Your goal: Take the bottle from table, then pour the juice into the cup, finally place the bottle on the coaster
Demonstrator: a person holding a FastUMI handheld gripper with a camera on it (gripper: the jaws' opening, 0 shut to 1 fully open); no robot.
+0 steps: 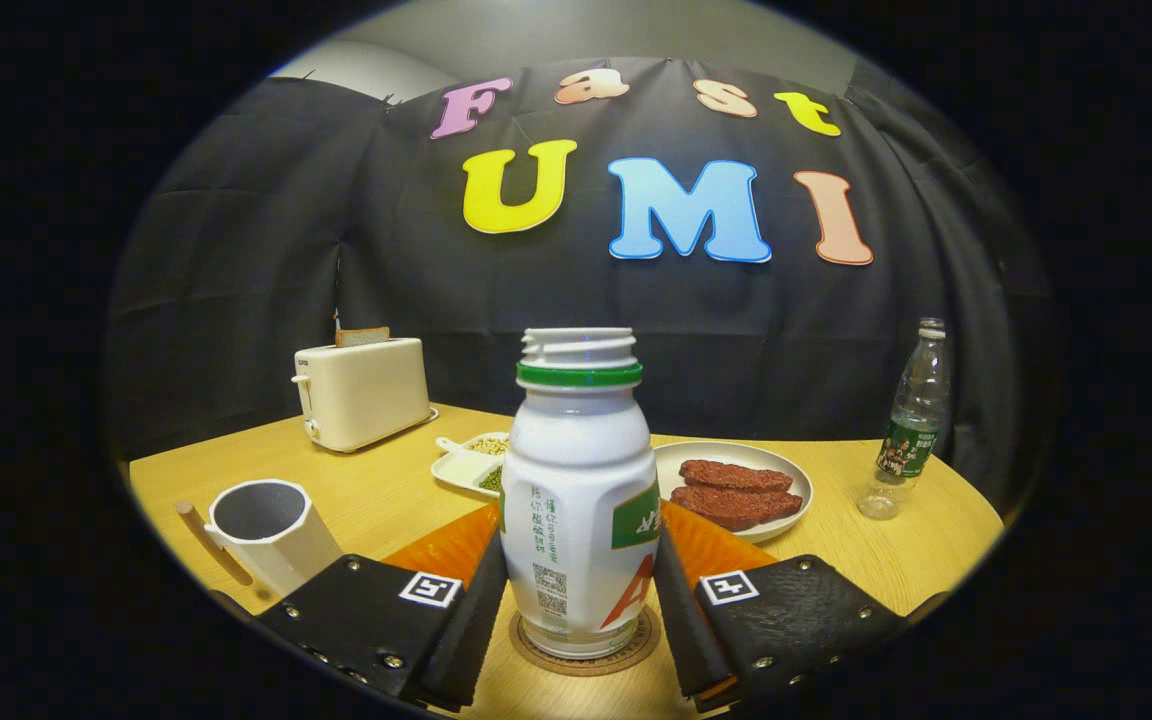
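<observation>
Gripper [581,600] fingers stand close on both sides of the bottle [579,500], and they seem to touch its lower body, but I cannot tell if both really press on it. This white bottle (no cap, with a green ring under the neck) stands upright on the round coaster [586,655], which lies on the wooden table [386,490]. To the left, near the left finger, the grey cup [271,530] stands tilted in the view. Far left is a toaster [364,392] with a bread slice in it. Behind the bottle are a small white dish [466,462] and a plate [736,487] with brown pieces. Far right stands a clear bottle [911,425].
</observation>
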